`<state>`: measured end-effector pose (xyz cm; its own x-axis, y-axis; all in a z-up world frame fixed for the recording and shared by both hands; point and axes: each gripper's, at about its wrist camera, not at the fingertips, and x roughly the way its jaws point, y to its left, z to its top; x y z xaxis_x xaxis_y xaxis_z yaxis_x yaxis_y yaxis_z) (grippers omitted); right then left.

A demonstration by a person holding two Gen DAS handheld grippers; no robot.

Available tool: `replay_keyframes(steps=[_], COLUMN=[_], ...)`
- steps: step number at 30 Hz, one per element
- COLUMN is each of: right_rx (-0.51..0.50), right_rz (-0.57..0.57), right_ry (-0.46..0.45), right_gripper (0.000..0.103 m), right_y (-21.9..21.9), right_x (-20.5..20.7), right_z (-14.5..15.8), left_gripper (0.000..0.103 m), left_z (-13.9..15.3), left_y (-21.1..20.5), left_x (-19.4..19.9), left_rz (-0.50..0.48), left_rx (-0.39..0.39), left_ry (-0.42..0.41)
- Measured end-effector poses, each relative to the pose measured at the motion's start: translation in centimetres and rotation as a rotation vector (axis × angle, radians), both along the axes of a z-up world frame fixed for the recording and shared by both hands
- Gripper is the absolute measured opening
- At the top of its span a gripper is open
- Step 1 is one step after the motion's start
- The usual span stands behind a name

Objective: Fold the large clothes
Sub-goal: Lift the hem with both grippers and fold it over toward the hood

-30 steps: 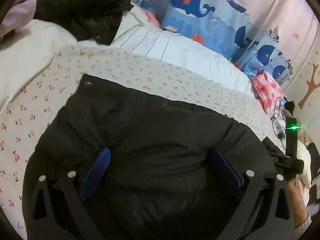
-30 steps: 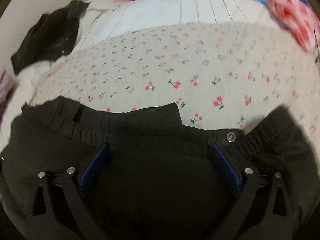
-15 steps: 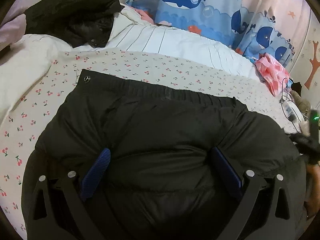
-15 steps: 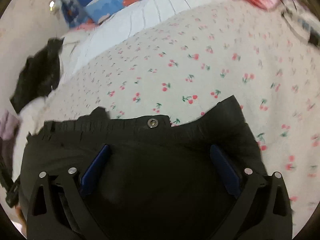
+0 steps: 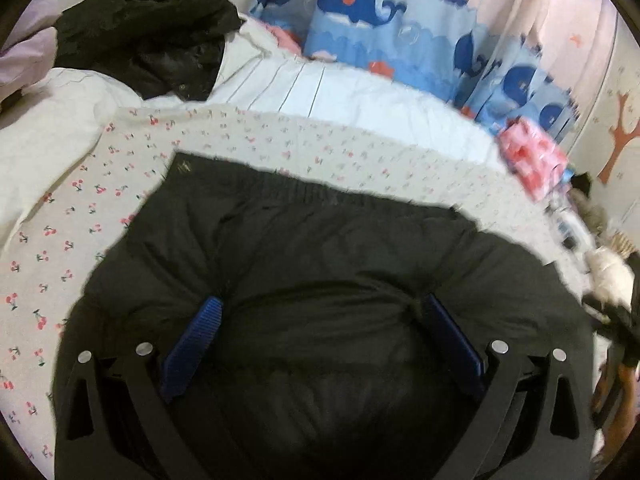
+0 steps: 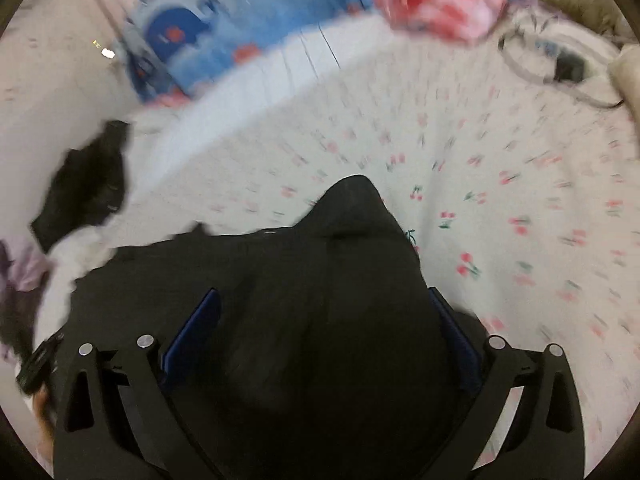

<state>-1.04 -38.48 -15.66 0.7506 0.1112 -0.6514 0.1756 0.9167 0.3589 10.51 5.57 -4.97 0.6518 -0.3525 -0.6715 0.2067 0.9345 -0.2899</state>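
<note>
Across the cream bedsheet printed with small red cherries (image 5: 64, 216) lies a large black padded garment with an elasticated hem (image 5: 320, 264), spread over the near half of the bed. From the left wrist view, the left gripper (image 5: 320, 316) has its two blue-padded fingers (image 5: 192, 344) set wide apart, and puffy black fabric bulges up between them; whether the pads actually pinch the cloth cannot be told. From the right wrist view, which is blurred by motion, the right gripper (image 6: 324, 312) likewise has its fingers spread wide, with a peaked fold of the same black garment (image 6: 352, 216) rising between and ahead of them, so its grip cannot be told either. Beyond the garment a white striped quilt (image 5: 320, 92) runs along the far side of the sheet. A crumpled black piece of clothing (image 5: 152, 36) sits on it at the far left. Behind stands a blue curtain with whale pictures (image 5: 392, 24), and a pink and red crumpled cloth (image 5: 528, 156) lies near the right end of the quilt.
</note>
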Motion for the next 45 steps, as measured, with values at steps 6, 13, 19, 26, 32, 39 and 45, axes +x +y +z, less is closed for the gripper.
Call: replay_keyframes(steps=[6,13,19,26,32,39,45], right_rx=[-0.056,0.111,0.216,0.472,0.716,0.679,0.88], right_rz=[0.088,0.328,0.491,0.4,0.331,0.267,0.072], right_ry=[0.031,0.065,0.208,0.177,0.009,0.117,0.01], right_gripper=[0.096,0.096,0.096,0.097,0.097,0.097,0.097], right_y=[1.9,6.9,13.8,15.6,11.9,6.6,-4.0], right_x=[-11.9,-20.9,-17.7,-10.6,-10.9,-16.2,-19.4], right_z=[0.7,-0.9,-3.5,-3.7,-1.5,-4.6,-8.6], left_gripper=[0.096,0.096,0.096,0.096,0.096,0.096,0.096], left_z=[3.9,1.9,-1.4,-3.7,-5.0,-5.5,-6.7], left_y=[6.8,15.7,16.7,14.6,11.7,9.5,9.3], left_x=[-4.5,-13.3,-17.1,-18.5,-17.4,-14.2,-12.7], left_rz=[0.104,0.216,0.207,0.166,0.129,0.18,0.184], left_rx=[-0.199,-0.277,-0.371,-0.542,-0.61,-0.615,-0.589], left_ry=[-0.022,0.143,0.31,0.393,0.407,0.382,0.427])
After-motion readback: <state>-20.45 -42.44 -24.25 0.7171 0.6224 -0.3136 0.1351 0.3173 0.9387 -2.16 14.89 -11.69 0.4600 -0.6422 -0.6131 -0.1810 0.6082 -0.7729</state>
